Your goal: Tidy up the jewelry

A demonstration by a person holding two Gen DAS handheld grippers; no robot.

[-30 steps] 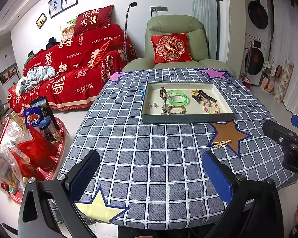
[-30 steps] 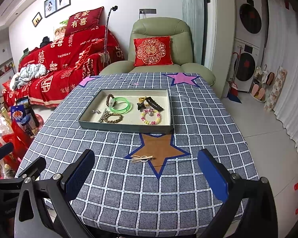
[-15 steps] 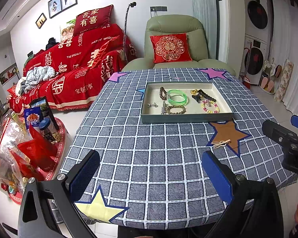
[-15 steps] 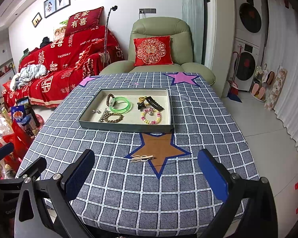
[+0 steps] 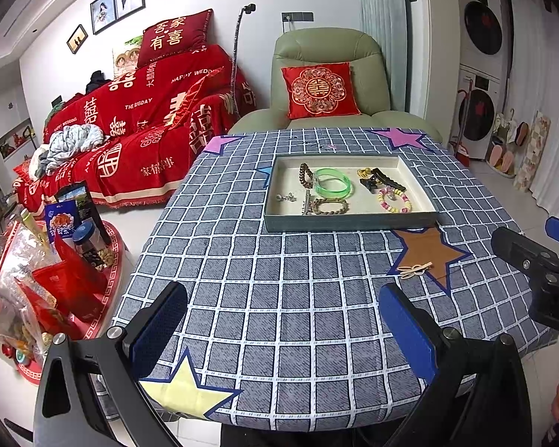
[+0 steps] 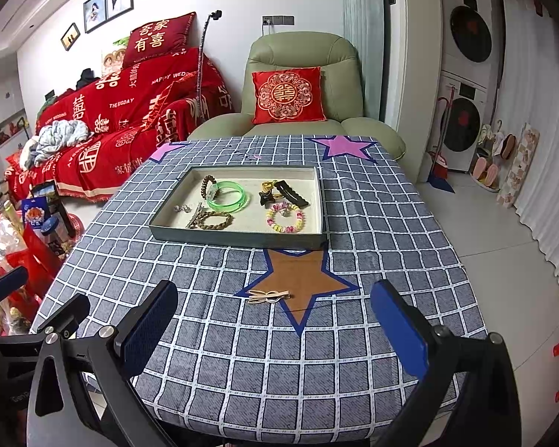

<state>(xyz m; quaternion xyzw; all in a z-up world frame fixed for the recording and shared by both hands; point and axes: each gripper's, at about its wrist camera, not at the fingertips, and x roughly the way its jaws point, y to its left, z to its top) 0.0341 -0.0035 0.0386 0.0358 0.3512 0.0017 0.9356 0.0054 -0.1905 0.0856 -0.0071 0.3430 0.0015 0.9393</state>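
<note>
hair clip (image 6: 269, 295) lies flat on brown star (image 6: 298, 279), long axis left-right; both tongs (image 5: 283, 329) (image 6: 274, 329) wide.

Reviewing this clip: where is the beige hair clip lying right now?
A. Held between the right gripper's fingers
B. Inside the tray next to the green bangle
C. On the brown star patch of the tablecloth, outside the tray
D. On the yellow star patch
C: the hair clip lies on the brown star, nearer the camera than the tray, and both grippers are open and empty.
</note>
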